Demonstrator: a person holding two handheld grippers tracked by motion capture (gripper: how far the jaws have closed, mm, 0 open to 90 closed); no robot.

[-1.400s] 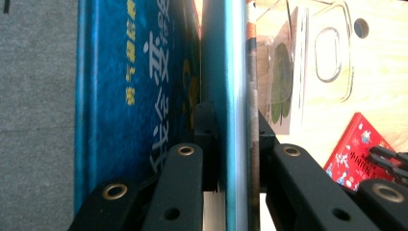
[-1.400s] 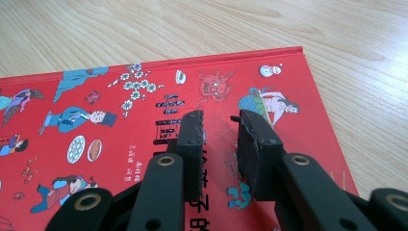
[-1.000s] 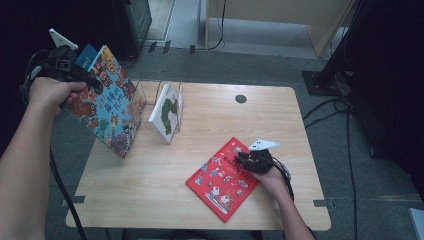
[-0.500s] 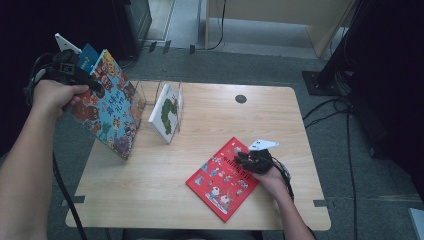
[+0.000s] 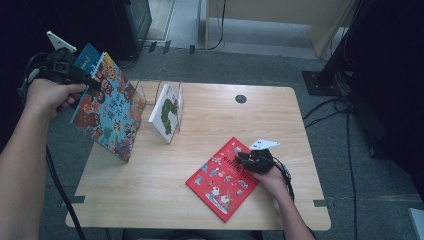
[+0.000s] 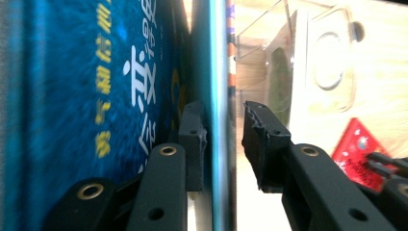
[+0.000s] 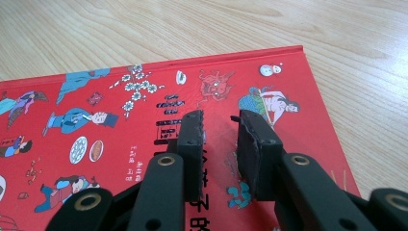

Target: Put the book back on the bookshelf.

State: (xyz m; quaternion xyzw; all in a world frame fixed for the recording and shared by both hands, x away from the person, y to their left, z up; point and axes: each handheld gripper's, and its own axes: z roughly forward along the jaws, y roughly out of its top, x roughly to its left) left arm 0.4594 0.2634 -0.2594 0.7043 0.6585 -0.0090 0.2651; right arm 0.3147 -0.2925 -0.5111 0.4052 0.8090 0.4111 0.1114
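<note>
A large blue picture book [image 5: 107, 112] leans upright at the table's left edge, against the clear rack [image 5: 145, 92]. My left gripper [image 5: 90, 82] is at its top corner. In the left gripper view the book's edge [image 6: 216, 96] runs between the jaws of that gripper [image 6: 223, 108]. They have just been opening: one pad lies against the cover and the other stands off it. A red picture book [image 5: 225, 177] lies flat near the table's front right. My right gripper [image 5: 239, 161] sits over its right part, its jaws [image 7: 219, 118] slightly apart above the cover [image 7: 120, 120] with nothing between them.
A white book with a green picture [image 5: 167, 112] stands in the rack. The wooden table [image 5: 165, 200] has a black round hole cover [image 5: 241, 98] at the back. Cables [image 5: 345, 130] lie on the floor to the right.
The left hand has barely shifted at the blue book's top corner. The book, the right gripper and the red book stand as before.
</note>
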